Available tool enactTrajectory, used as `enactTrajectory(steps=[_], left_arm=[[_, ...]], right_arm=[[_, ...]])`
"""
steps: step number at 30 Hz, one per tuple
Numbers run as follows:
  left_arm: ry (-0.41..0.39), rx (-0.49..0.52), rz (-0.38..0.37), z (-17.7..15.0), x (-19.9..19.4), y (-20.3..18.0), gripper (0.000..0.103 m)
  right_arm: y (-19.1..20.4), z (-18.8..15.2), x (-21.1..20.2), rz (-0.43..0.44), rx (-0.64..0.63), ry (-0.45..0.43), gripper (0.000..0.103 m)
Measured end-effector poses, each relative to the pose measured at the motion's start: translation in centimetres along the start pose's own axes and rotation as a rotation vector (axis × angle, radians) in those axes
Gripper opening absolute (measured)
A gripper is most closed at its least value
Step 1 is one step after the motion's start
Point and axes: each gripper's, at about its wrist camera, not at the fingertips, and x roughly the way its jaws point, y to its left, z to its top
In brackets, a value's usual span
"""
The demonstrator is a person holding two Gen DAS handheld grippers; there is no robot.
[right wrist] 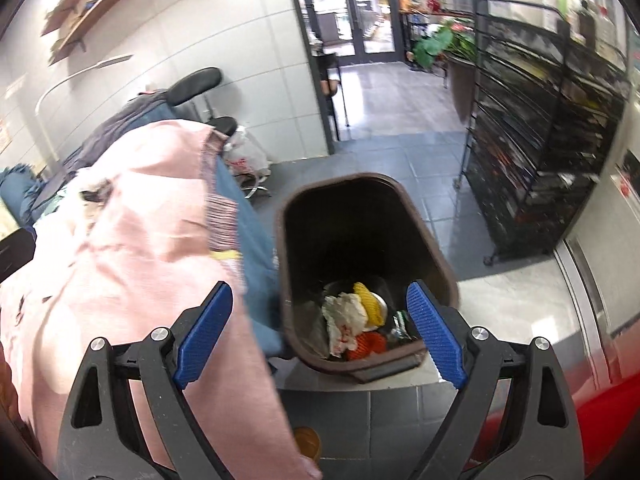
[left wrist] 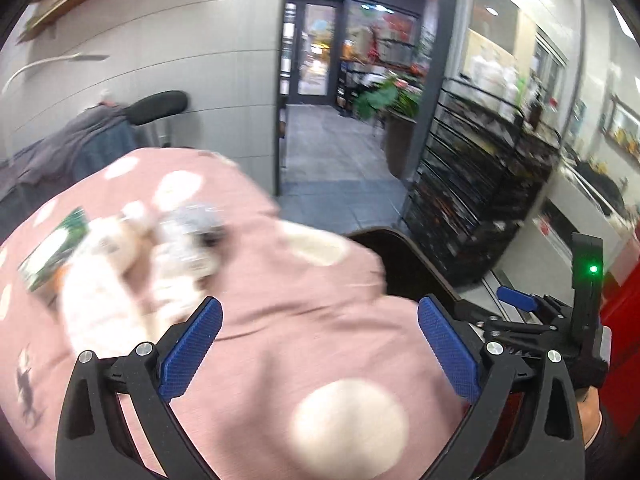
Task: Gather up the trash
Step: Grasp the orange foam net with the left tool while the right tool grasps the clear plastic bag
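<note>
While both sets of jaws stand wide apart and hold nothing, the left gripper (left wrist: 318, 344) hangs over a pink cloth with pale spots (left wrist: 280, 320) covering the desk. Blurred crumpled trash (left wrist: 176, 240) and a green packet (left wrist: 52, 252) lie toward the cloth's far left edge. The right gripper (right wrist: 320, 332) hangs above a brown bin (right wrist: 298, 316) on the grey tile floor (right wrist: 400, 160), just beside the desk's right edge. White paper (right wrist: 346, 312), a yellow piece (right wrist: 370, 300) and an orange piece (right wrist: 366, 344) lie inside it.
</note>
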Motion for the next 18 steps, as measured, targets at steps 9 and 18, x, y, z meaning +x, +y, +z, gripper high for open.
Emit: enactTrajectory(steps=[9, 18], left_arm=[[-0.031, -0.157, 0.180, -2.1, -4.2, 9.9, 0.082], [0.056, -0.232, 0.301, -4.1, -4.3, 18.7, 0.062]], right_arm=[[5.5, 1.1, -0.7, 0.079, -0.111, -0.018, 0.088], [9.5, 2.3, -1.1, 0.129, -0.182, -0.031, 0.088]])
